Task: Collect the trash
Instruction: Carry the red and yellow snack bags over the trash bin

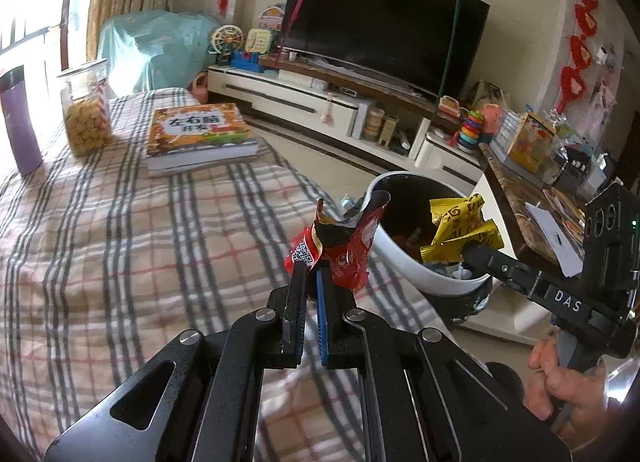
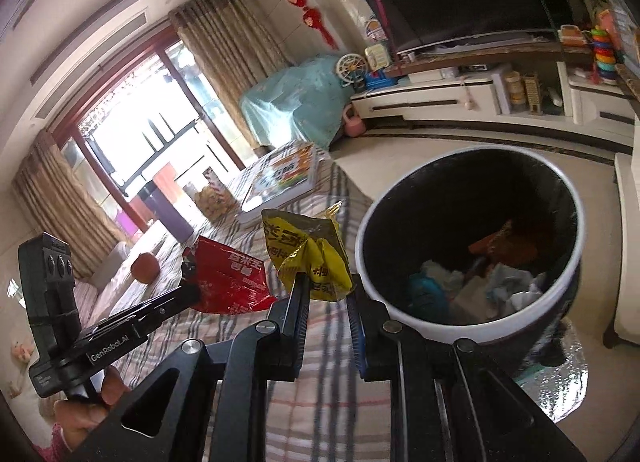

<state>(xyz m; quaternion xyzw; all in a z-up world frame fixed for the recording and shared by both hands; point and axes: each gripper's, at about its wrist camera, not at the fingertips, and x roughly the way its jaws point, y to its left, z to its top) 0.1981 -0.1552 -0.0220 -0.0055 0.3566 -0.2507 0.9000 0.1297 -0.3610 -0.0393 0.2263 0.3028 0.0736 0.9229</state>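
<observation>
My left gripper [image 1: 309, 274] is shut on a crumpled red snack wrapper [image 1: 340, 250] and holds it above the plaid-covered table [image 1: 120, 242], just left of the bin. My right gripper [image 2: 326, 286] is shut on a crumpled yellow wrapper [image 2: 308, 250], held beside the rim of the white trash bin [image 2: 400, 318]. In the left wrist view the yellow wrapper [image 1: 460, 229] hangs over the bin [image 1: 404, 262], held by the right gripper [image 1: 466, 252]. In the right wrist view the red wrapper [image 2: 228, 278] sits in the left gripper [image 2: 192, 292]. The bin holds paper and other trash.
On the table stand a thick children's book [image 1: 200, 137], a clear jar of snacks [image 1: 86, 113] and a purple tumbler [image 1: 20, 121]. A TV [image 1: 380, 21] and low cabinet with toys lie beyond. A cluttered marble counter [image 1: 532, 197] is right of the bin.
</observation>
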